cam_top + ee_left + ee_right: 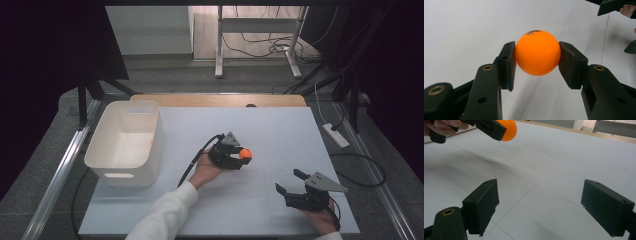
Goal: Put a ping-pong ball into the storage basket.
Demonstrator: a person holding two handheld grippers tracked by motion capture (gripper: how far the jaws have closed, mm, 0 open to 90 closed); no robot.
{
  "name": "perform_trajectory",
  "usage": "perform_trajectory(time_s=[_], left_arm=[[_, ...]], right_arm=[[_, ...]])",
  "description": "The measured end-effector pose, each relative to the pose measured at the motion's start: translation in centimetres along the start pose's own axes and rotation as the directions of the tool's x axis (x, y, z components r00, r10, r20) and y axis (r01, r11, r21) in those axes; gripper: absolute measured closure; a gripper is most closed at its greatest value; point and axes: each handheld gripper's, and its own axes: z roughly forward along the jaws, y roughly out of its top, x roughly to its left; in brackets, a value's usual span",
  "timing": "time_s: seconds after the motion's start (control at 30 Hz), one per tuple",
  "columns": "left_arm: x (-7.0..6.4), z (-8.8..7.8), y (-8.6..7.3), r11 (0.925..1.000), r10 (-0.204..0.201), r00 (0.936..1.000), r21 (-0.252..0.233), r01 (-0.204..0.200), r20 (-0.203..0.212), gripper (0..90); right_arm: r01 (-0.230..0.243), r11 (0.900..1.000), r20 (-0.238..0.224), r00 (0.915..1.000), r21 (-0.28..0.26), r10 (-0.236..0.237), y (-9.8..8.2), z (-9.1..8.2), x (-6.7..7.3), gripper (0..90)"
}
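Observation:
An orange ball with a small dark mark on top is clamped between the two black jaws of my left gripper, near the middle of the white table. In the left gripper view both pads press on the ball, which hangs above the table surface. My right gripper rests at the front right of the table, jaws wide apart with nothing between them. From the right gripper view the ball and the left hand show at the top left.
A white plastic bin stands at the table's left side, seemingly with nothing in it. A wooden strip runs along the far edge. A power strip and cables lie on the floor to the right.

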Motion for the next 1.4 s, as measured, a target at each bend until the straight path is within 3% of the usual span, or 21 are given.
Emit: perform_trajectory(time_s=[0.7,1.07,1.4], left_arm=[[0.5,-4.2,-0.9,0.9988,-0.021,0.9987,-0.046,0.019,-0.046,51.2],[0.9,-6.5,-1.1,0.9944,-0.043,0.9972,-0.099,0.037,-0.060,51.2],[1.0,-7.9,-1.2,0.9919,-0.056,0.9949,-0.118,0.045,-0.084,51.1]], right_arm=[[0.002,1.000,0.004,1.0000,0.009,-0.002,0.0,0.3,-0.1,14.8],[0.003,1.000,0.000,1.0000,0.009,-0.003,0.0,0.3,0.0,14.7],[0.005,1.000,0.001,1.0000,0.012,-0.005,0.0,0.4,0.1,14.7]])
